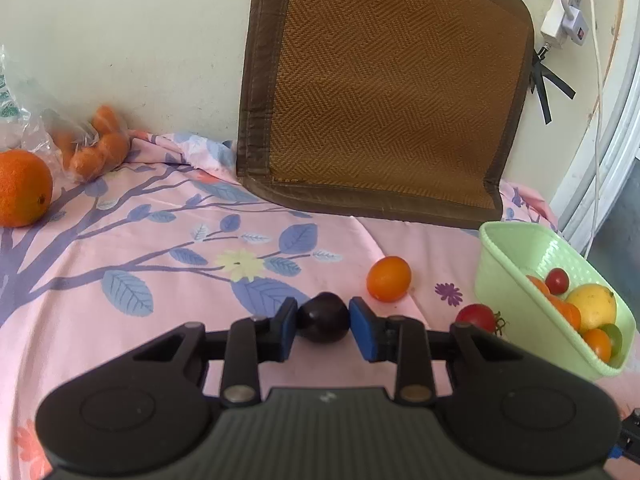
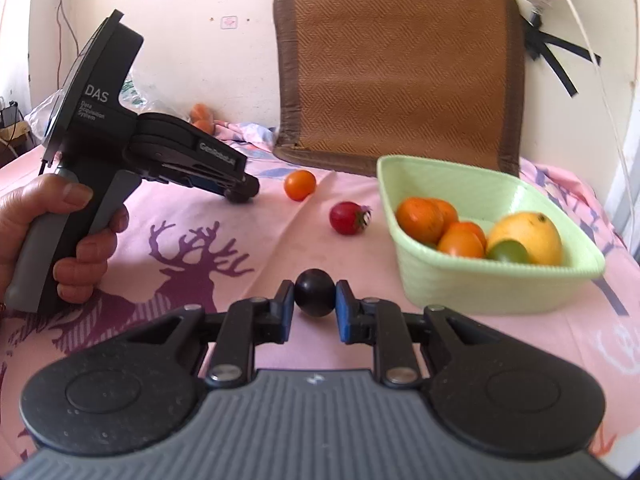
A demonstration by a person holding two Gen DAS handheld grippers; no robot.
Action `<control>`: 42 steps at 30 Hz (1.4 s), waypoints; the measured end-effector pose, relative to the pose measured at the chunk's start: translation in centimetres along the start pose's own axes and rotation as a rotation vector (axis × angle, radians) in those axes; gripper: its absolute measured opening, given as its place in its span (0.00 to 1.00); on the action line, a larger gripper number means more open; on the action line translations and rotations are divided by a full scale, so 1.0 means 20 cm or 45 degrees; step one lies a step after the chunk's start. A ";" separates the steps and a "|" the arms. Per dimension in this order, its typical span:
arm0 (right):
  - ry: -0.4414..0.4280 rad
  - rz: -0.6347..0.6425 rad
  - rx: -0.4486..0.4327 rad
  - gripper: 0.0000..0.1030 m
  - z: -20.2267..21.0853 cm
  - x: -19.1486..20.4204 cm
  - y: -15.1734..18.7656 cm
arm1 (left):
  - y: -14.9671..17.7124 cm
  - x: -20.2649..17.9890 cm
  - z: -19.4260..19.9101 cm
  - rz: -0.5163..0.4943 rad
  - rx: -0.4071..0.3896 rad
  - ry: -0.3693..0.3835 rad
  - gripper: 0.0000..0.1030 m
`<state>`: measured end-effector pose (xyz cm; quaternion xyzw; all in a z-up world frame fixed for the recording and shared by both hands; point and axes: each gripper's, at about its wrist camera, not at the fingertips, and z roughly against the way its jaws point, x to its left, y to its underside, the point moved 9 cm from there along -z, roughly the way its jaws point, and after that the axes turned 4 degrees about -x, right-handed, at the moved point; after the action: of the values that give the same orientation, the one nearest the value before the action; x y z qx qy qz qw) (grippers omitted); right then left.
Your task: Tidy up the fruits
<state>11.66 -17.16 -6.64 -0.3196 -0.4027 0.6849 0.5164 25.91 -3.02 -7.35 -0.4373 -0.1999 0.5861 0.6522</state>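
My left gripper is shut on a dark purple round fruit that rests low on the pink sheet. Past it lie a small orange fruit and a red tomato, left of the green basket. My right gripper is shut on another dark round fruit, just left of the basket, which holds oranges, a yellow fruit and a green one. In the right wrist view a hand holds the left gripper at the far left; its fruit is hidden there.
A big orange and a plastic bag of tangerines lie at the far left by the wall. A woven brown mat leans on the wall behind. A power strip and cables hang at the upper right.
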 end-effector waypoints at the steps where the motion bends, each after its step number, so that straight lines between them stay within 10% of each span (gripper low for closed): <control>1: 0.005 -0.006 0.004 0.24 0.01 -0.01 0.01 | 0.00 0.00 0.01 -0.001 -0.003 -0.005 0.28; 26: 0.066 -0.081 -0.034 0.26 0.14 -0.09 0.11 | 0.29 -0.29 0.38 -0.121 -0.037 0.156 0.29; 42: 0.069 -0.086 -0.041 0.44 0.17 -0.08 0.12 | 0.27 -0.28 0.39 -0.112 -0.066 0.143 0.53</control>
<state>8.14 -19.85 -7.15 -0.3326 -0.4103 0.6516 0.5445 15.34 -6.01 -6.13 -0.4770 -0.1972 0.5260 0.6759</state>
